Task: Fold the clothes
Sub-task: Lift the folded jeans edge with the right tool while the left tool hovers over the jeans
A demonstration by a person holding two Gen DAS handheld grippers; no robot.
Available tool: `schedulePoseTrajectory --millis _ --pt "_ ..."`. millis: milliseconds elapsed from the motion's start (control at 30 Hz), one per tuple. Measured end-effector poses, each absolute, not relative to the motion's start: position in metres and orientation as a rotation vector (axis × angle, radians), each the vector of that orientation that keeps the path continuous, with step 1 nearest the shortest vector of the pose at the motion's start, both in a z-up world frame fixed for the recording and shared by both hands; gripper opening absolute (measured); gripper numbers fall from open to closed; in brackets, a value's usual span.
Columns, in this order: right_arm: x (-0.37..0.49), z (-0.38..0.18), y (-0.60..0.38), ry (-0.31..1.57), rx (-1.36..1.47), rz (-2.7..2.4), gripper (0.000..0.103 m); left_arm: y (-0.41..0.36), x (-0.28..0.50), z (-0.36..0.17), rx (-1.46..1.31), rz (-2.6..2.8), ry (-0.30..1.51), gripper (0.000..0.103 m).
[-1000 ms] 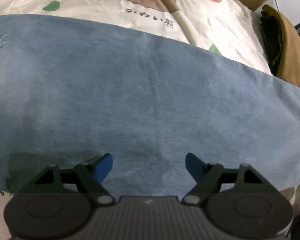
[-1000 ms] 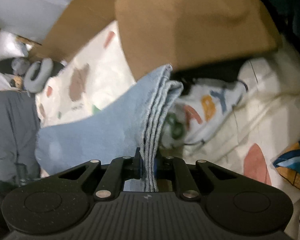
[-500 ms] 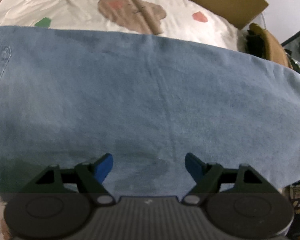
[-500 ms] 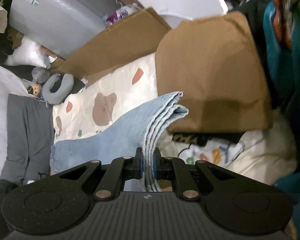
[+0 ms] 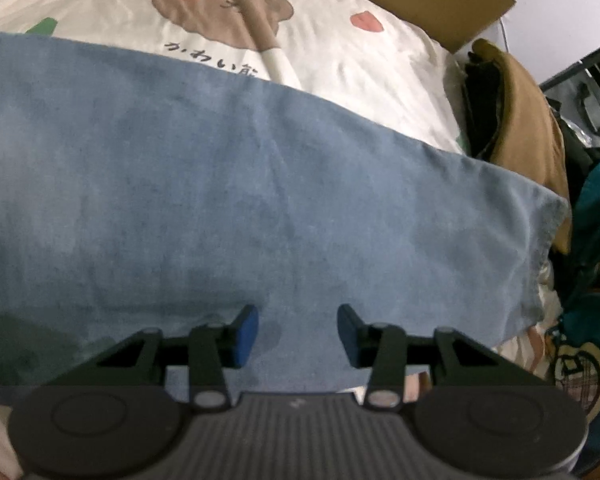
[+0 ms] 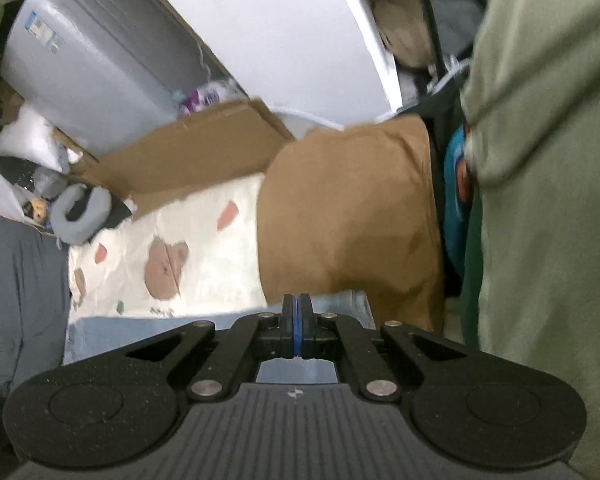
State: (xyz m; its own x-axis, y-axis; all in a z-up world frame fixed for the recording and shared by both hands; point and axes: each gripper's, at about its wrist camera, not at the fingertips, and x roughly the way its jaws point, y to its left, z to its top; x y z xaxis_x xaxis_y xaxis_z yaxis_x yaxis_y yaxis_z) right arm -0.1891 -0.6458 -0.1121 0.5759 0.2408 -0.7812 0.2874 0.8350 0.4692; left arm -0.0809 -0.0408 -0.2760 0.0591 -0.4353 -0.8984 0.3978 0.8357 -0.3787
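Blue jeans (image 5: 260,184) lie flat on bed (image 5: 340,52) for folding; left claw (image 5: 298,334) closing over them, nothing pinched; right claw (image 6: 296,330) shut, empty.

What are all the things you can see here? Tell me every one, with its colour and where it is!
blue denim garment: one, light blue, spread flat across the bed.
bedsheet: one, cream with brown bears and coloured spots, under the denim.
brown garment: one, tan, lying at the bed's far end beyond the denim.
cardboard: one flattened piece, brown, along the bed's edge by the wall.
neck pillow: one, grey, beside the bed near the cardboard.
grey appliance: one, pale grey, against the wall.
green garment: one, pale green, hanging at the right edge of the right wrist view.
left tool: one, black with blue pads, over the denim, jaws closing, nothing pinched.
right tool: one, black, shut, empty, above the denim.
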Motion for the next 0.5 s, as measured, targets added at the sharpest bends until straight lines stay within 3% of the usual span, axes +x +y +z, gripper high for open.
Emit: schedulePoseTrajectory --millis 200,300,367,500 --pt "-0.203 -0.17 -0.634 0.996 0.635 -0.054 0.001 -0.032 -0.067 -0.278 -0.054 -0.574 1.371 0.047" --pt "-0.206 -0.202 -0.629 1.007 0.625 -0.053 0.007 -0.029 -0.067 -0.28 -0.037 -0.569 1.373 0.047" --pt "-0.205 -0.224 -0.626 1.025 0.617 -0.057 0.024 -0.028 -0.067 -0.281 -0.026 -0.567 1.373 0.051" --pt "-0.203 -0.257 -0.62 1.037 0.605 -0.051 0.039 -0.03 -0.065 -0.289 -0.021 -0.559 1.372 0.051"
